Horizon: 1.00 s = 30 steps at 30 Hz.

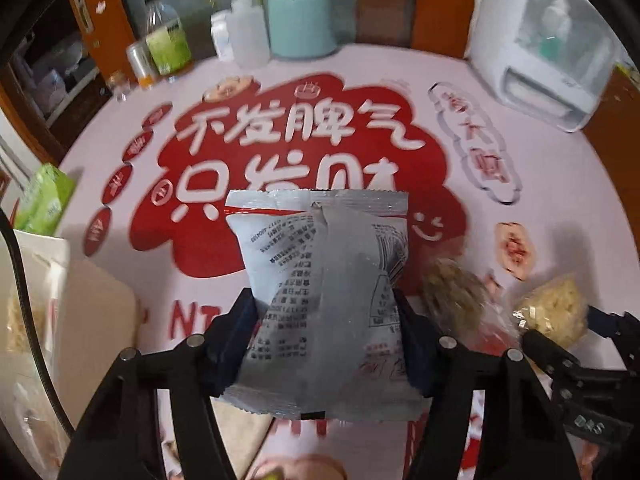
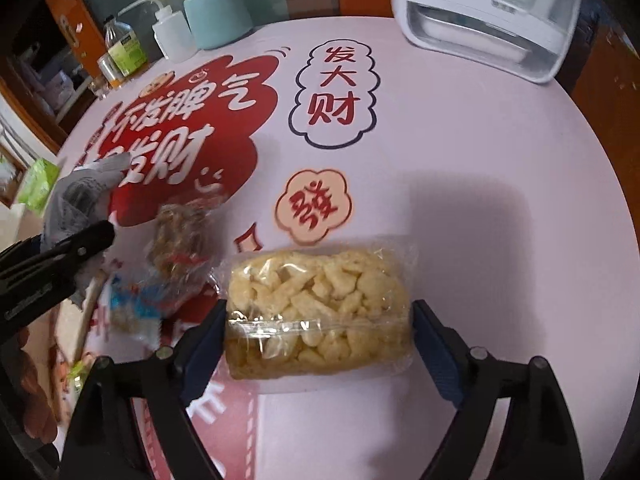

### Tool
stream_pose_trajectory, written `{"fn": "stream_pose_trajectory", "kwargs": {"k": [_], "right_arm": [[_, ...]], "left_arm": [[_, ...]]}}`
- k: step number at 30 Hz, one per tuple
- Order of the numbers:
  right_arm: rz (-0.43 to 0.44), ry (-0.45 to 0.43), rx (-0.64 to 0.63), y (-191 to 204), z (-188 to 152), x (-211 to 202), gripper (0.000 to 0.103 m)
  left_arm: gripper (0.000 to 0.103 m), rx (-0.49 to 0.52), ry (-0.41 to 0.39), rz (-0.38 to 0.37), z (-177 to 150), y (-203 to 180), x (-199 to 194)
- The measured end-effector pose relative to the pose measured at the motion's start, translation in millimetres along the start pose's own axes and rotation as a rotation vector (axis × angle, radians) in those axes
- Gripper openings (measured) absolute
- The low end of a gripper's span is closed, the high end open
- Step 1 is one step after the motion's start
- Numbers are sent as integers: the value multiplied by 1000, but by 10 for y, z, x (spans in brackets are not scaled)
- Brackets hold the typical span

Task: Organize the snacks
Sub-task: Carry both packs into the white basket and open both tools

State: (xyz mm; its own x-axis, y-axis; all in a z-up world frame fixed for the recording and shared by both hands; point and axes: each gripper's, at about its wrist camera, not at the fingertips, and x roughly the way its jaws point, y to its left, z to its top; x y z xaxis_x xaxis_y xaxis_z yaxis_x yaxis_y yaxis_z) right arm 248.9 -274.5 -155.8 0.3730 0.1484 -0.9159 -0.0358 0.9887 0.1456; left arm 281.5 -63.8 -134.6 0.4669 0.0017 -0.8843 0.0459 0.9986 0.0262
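A home dining or living area is suggested. A round table is covered with a pale cloth printed in red with festive Chinese slogans and cartoon motifs. Household goods are gathered along its far edge: a mint-green canister, a white squeeze bottle, a clear bottle with a green label and a white countertop appliance with a clear lid. Behind the table, orange-brown wooden cabinets with glass doors are seen, with stored items dimly visible inside. Green tissue packs are seen at the left.
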Motion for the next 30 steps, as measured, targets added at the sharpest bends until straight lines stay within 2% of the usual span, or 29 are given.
{"fn": "stream_pose_trajectory", "kwargs": {"k": [4,7,11,15,21,25,30], "right_arm": [[30,-83,19,154,-283,-448,88],[59,-143,27,303,-518,-740,88],[148,-198,74,500,-875,-1082,89],[177,-238,63,714,-1118,-1349,89],[167,-319,-4,1061,-1308,-1780,89],[139,-383,-58,1328,-1420,-2024,89],[149,-411,-115,1635,-1507,-2174,89]], "left_arm": [[64,50,-66,-26,-193,8,-497],[64,88,-110,-10,-415,38,-825],[64,104,-118,-45,-726,159,-1135],[64,100,-128,-57,-1045,327,-1362],[64,57,-106,-111,-1441,672,-1615],[64,25,-144,-106,-1588,944,-1842],[64,-16,-210,-88,-1689,1287,-2127]]}}
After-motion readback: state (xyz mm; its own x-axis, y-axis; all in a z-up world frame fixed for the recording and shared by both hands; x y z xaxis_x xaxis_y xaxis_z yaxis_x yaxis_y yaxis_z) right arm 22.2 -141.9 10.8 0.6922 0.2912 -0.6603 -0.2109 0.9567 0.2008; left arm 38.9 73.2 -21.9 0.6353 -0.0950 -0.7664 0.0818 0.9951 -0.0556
